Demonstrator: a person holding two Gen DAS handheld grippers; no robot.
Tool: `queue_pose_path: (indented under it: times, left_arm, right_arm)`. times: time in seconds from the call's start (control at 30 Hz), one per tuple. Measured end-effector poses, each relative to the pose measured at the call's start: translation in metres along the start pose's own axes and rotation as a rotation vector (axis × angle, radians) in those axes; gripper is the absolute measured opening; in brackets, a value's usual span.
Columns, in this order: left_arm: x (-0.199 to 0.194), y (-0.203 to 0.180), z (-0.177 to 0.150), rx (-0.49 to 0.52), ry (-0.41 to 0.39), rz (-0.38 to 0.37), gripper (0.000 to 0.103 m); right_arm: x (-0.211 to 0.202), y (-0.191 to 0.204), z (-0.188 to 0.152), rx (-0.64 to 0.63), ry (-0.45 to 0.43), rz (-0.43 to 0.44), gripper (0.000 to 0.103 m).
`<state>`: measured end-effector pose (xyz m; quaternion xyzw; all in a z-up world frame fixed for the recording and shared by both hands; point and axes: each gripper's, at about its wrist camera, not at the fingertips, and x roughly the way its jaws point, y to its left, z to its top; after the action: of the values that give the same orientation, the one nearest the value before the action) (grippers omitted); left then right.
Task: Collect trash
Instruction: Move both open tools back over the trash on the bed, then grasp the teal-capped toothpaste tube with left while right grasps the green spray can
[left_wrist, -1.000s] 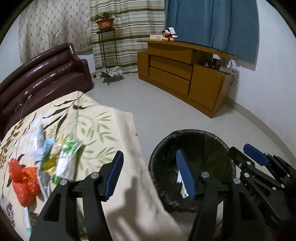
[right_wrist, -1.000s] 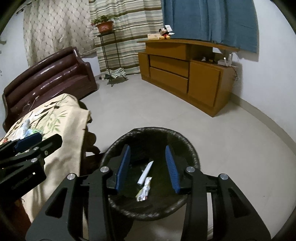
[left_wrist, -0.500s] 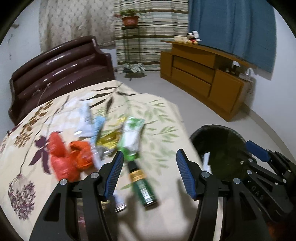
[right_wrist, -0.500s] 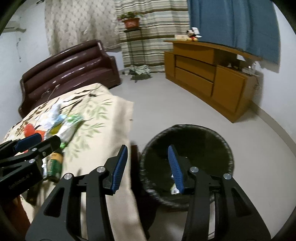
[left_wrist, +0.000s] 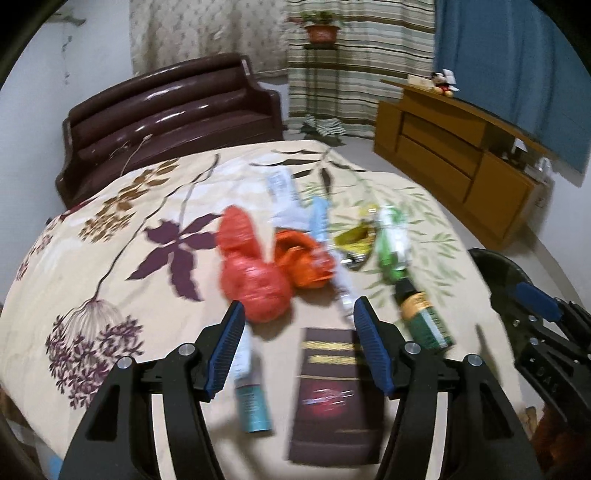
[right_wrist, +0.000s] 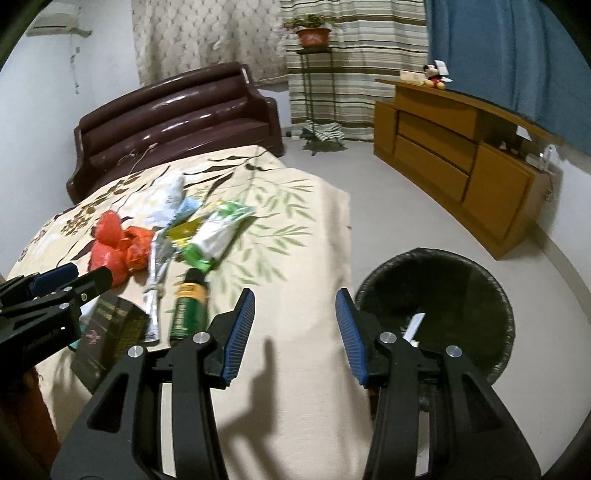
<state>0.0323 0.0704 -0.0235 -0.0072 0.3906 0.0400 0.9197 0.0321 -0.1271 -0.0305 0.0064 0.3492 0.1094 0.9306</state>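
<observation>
A pile of trash lies on the floral cloth (left_wrist: 110, 266). It holds a red plastic bag (left_wrist: 251, 273), an orange bag (left_wrist: 303, 258), a green-and-white packet (left_wrist: 391, 240), a green bottle (left_wrist: 424, 317), a teal tube (left_wrist: 251, 391) and a dark maroon box (left_wrist: 332, 391). My left gripper (left_wrist: 299, 314) hovers open over the box and tube, holding nothing. My right gripper (right_wrist: 295, 299) is open and empty above the cloth's bare right part, beside the black lined bin (right_wrist: 436, 314). A white scrap (right_wrist: 415, 325) lies in the bin. The green bottle (right_wrist: 188, 306) lies left of the right gripper.
A brown sofa (left_wrist: 166, 110) stands behind the cloth-covered surface. A wooden sideboard (right_wrist: 461, 162) runs along the right wall, and a plant stand (right_wrist: 314, 74) stands by the curtains. Grey floor (right_wrist: 388, 214) lies between the bin and the sideboard. The cloth's right edge (right_wrist: 349, 240) drops near the bin.
Both views have swung left, away from the bin and onto the cloth. The trash pile now fills the left wrist view. The right gripper's jaws stand a little wider.
</observation>
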Motion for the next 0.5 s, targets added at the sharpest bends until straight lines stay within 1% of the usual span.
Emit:
queue_pose_path:
  times: [0.27, 0.5]
  left_arm:
    - [0.006, 0.032, -0.011, -0.05, 0.034, 0.03, 0.061]
    - [0.012, 0.048, -0.021, -0.081, 0.068, 0.031, 0.061]
  right_arm:
    - [0.007, 0.031, 0.004, -0.044, 0.012, 0.039, 0.044]
    - [0.023, 0.053, 0.002, -0.083, 0.056, 0.056, 0.044]
